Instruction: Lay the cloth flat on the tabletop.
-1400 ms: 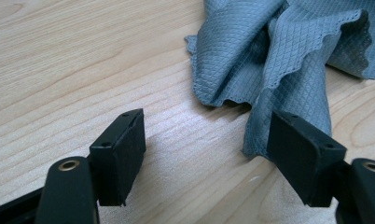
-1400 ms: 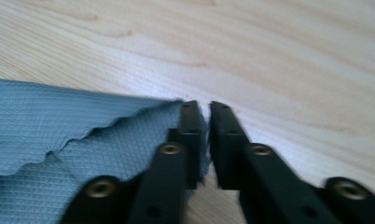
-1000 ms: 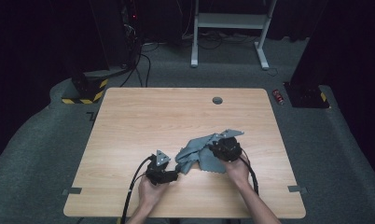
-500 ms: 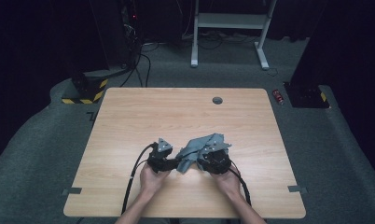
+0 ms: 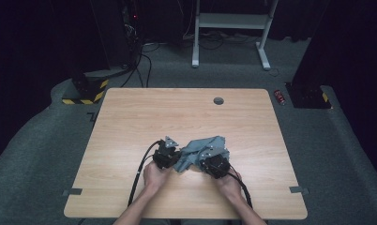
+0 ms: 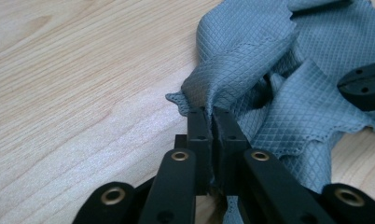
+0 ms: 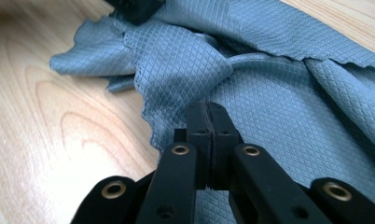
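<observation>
I am working with a grey cloth (image 5: pixel 203 152) that is lying crumpled on the tabletop (image 5: pixel 130 122), near the front edge and a little right of the middle. My left claw (image 6: pixel 212 122) is pinching the cloth's left edge: its jaws have just been closing and are now pressing together with a fold of the quilted fabric standing up between them. In the high view my left claw (image 5: pixel 167 157) is sitting just at the cloth's left side, its cable trailing back toward me.

My right claw (image 7: pixel 207 114) is also gripping the cloth, its jaws having just been closing too, and they are now clamping tight on a ridge of fabric that is bunching up ahead of them. From above, my right claw (image 5: pixel 214 164) is lying over the cloth's near right part. The two claws are standing close to each other, with the cloth bunching between them. The cloth is spreading away from me past both claws.
</observation>
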`<state>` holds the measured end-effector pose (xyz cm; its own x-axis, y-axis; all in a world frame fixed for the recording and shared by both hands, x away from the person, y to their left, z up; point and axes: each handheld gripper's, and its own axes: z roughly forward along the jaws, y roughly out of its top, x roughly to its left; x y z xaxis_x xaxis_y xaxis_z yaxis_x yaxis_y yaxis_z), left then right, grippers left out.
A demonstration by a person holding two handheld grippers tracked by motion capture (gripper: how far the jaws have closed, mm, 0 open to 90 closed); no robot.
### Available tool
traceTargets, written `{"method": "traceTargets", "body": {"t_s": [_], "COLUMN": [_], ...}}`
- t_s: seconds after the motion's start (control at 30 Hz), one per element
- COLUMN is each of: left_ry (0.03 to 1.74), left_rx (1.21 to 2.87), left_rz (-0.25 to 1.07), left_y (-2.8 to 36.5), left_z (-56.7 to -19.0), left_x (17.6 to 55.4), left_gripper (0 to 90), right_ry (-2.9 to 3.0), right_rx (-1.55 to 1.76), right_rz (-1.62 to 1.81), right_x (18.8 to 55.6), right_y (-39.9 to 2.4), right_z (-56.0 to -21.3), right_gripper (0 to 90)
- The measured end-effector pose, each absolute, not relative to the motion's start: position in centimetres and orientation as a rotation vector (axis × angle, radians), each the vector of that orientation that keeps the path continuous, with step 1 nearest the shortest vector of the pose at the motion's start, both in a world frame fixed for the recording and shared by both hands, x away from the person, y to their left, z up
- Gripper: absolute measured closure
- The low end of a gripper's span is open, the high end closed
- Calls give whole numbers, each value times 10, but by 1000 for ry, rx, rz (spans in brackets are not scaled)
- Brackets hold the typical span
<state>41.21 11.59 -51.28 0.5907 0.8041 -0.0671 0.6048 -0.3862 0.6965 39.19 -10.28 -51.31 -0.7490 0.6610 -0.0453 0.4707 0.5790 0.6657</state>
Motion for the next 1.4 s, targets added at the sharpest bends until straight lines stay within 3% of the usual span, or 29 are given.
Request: {"method": "traceTargets", "body": {"t_s": [0.33,0.57,0.63,0.7,0.8,0.87,1.1,1.4], "left_ry": [1134,1216,1249,1263,1247,1235,1068,1066], "left_rx": [2046,2033,2033,2035,2042,2033,2111,2169], "left_rz": [398,475,490,479,464,457,359,364], "left_y": [135,151,153,153,151,150,138,129], "left_z": [-479,-477,-481,-483,-485,-484,-489,-512], "left_x": [426,445,450,451,441,434,379,360], "left_gripper": [882,877,848,761,608,560,536,515], "right_ry": [2542,2528,2527,2525,2512,2501,2412,2342], "right_rx": [893,874,880,894,918,931,1058,1142], "right_rz": [932,946,963,979,1017,1031,1033,992], "right_x": [382,369,368,368,368,367,371,395], "right_y": [-112,-125,-127,-128,-129,-131,-157,-157], "right_z": [-508,-504,-505,-506,-505,-504,-504,-505], "right_gripper": [900,900,897,892,828,805,751,676]}}
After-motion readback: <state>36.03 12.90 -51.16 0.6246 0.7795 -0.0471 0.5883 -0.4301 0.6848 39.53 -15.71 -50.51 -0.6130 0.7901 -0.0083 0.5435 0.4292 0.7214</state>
